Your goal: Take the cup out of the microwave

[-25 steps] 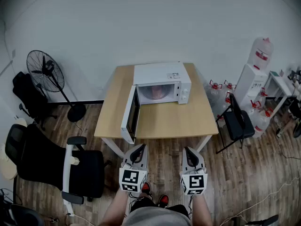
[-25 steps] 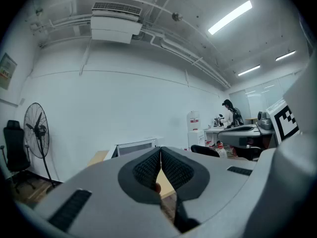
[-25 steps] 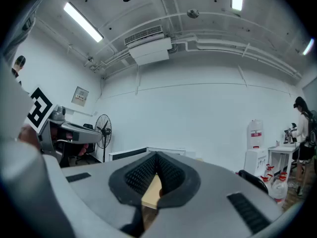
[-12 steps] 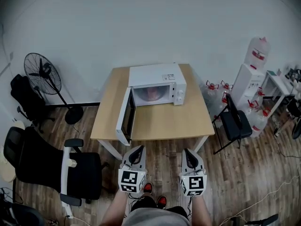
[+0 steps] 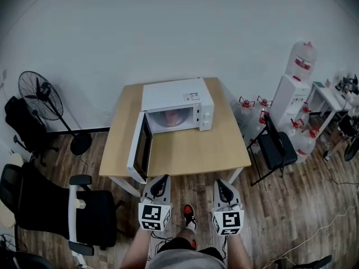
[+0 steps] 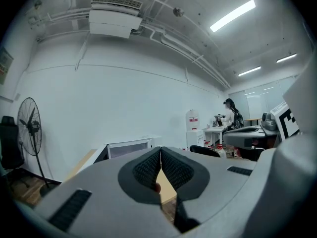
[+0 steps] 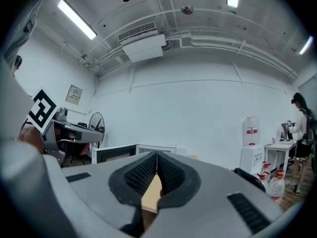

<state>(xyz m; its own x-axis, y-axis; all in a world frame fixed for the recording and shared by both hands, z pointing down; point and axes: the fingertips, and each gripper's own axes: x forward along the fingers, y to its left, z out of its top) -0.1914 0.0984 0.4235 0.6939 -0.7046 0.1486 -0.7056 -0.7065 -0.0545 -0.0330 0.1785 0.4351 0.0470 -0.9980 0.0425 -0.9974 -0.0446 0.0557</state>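
Note:
A white microwave stands at the back of a wooden table, its door swung open to the left. Inside the cavity a pinkish cup shows dimly. My left gripper and right gripper are side by side just short of the table's near edge, both pointing at it, both shut and empty. The left gripper view shows the left gripper with pads pressed together and the microwave beyond. In the right gripper view the right gripper also has its pads touching.
A black office chair stands at the left, a fan behind it. Another black chair is right of the table, with a water dispenser and bottles beyond. A person works at a far desk.
The table and microwave have slid left and down in the head view and look nearer. Both grippers now reach almost to the table's near edge. Their jaws stay shut.

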